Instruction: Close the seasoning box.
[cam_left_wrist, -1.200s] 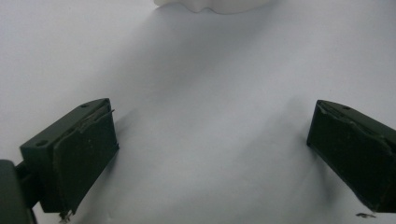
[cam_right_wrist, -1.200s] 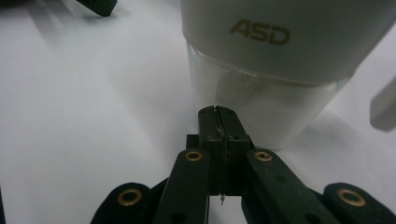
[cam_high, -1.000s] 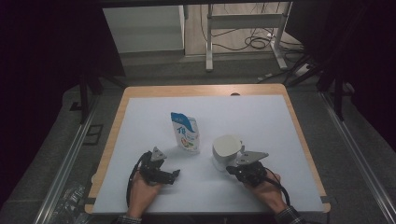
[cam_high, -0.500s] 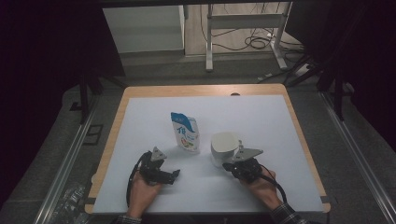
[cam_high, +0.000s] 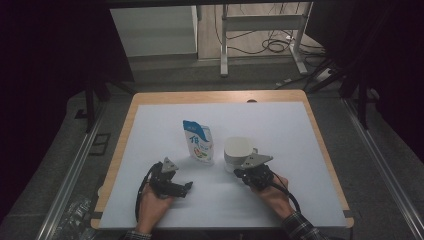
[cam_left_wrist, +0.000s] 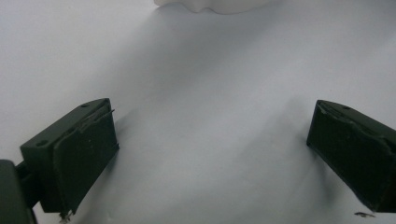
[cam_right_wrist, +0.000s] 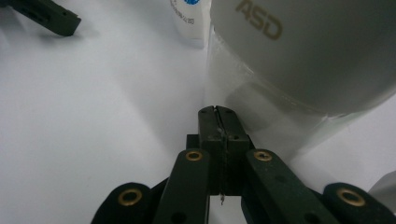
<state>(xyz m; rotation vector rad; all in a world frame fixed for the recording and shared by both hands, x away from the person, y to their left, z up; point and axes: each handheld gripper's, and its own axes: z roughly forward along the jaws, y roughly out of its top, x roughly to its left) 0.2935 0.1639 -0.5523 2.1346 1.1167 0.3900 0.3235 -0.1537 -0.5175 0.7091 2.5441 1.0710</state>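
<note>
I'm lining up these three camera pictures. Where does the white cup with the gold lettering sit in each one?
High view: the white cup stands mid-table, just beyond the right gripper.
Left gripper view: a white edge at the top may be it; cannot tell.
Right gripper view: it fills the upper right, above the shut jaws.
Shared landmark: the blue-and-white pouch, left of the cup.

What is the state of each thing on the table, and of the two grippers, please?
Pouch: upright, top sealed as far as can be seen, touched by no gripper.
White cup: upright, mouth open upward; contents cannot be told.
Left gripper: jaws wide open, nothing between them, low over the white table.
Right gripper: jaws shut together, empty, tips right at the cup's base.
</note>
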